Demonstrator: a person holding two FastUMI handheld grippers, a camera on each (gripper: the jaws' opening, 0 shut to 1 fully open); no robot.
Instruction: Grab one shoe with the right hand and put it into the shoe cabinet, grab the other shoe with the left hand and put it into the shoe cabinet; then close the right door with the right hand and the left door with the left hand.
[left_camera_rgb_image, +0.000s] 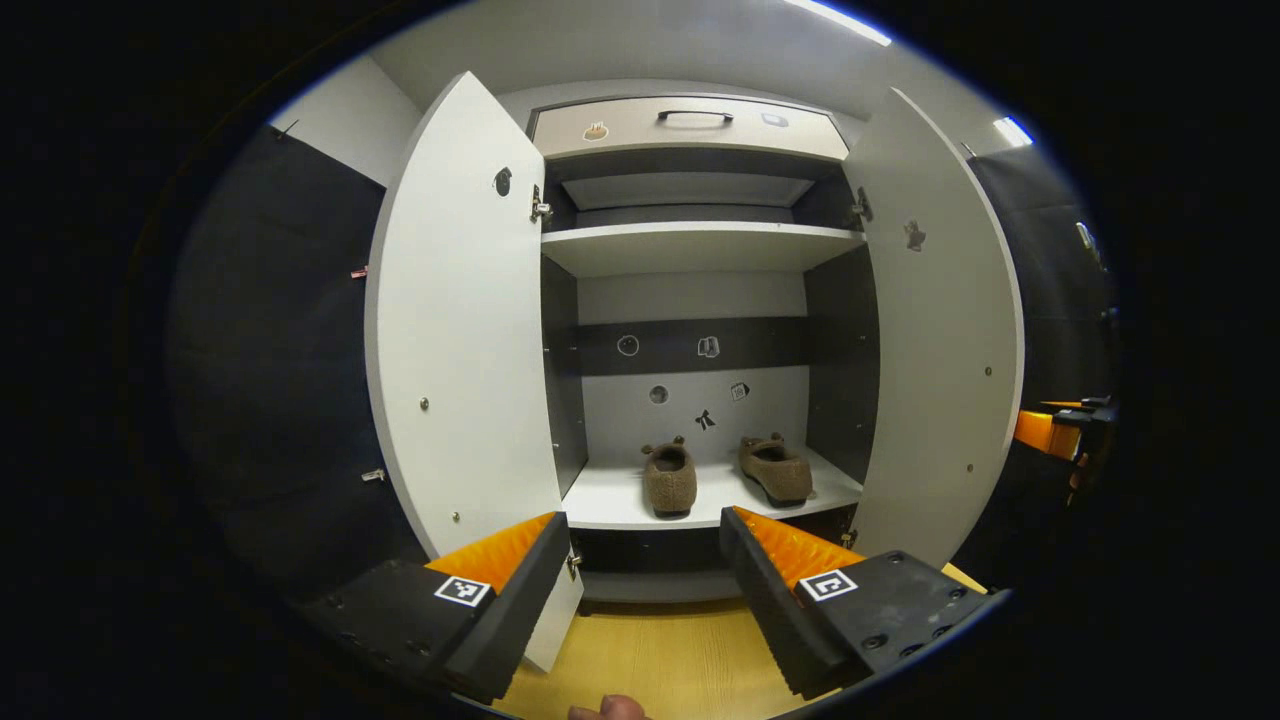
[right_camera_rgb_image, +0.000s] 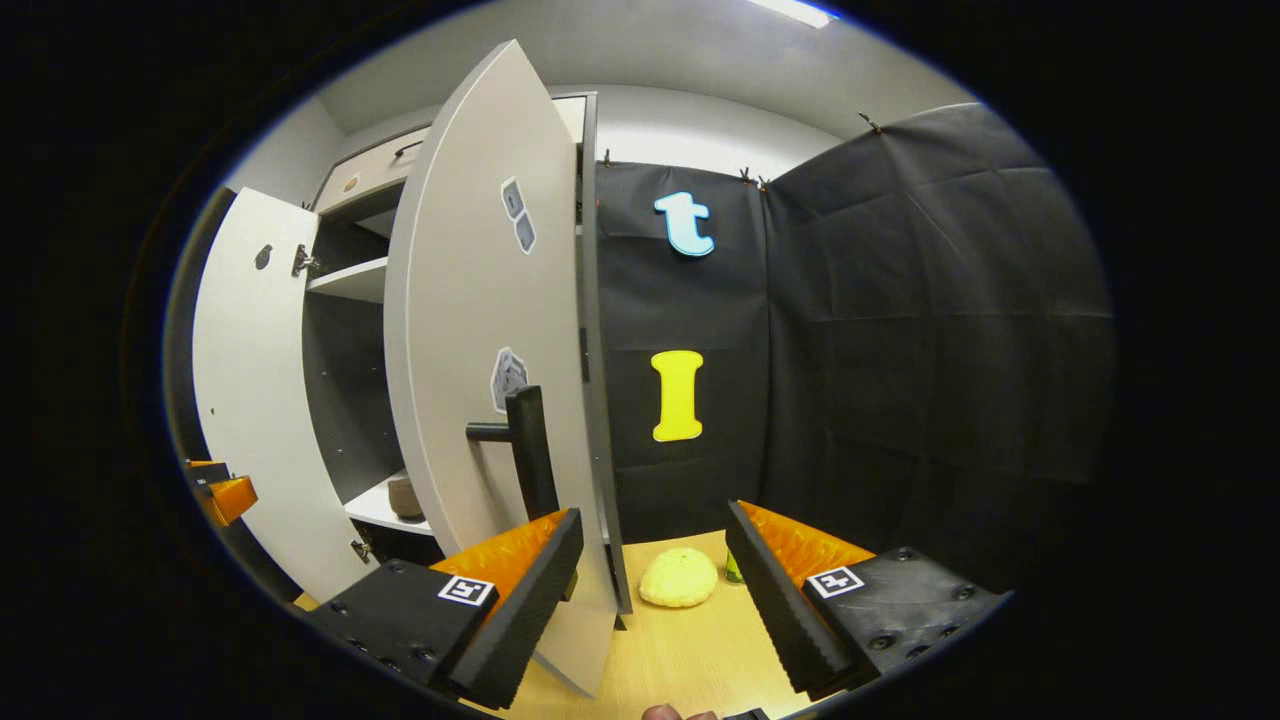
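Grey-white panels form the shoe cabinet (left_camera_rgb_image: 690, 245), both doors swung wide: left door (left_camera_rgb_image: 465, 320) at 9 o'clock, right door (left_camera_rgb_image: 945, 330) at 3 o'clock. Two brown shoes (left_camera_rgb_image: 670, 480) (left_camera_rgb_image: 775, 468) sit side by side, apart, on the bottom shelf (left_camera_rgb_image: 620, 505). Left tongs (left_camera_rgb_image: 645, 580) are released, empty. Right tongs (right_camera_rgb_image: 650, 585) are spread too, beside the right door's black handle (right_camera_rgb_image: 525, 450).

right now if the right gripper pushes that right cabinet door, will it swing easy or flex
The right door is a flat rigid panel, so it probably won't flex. It hangs on hinges, so it likely swings rather than slides. The bar handle looks solid enough to push.
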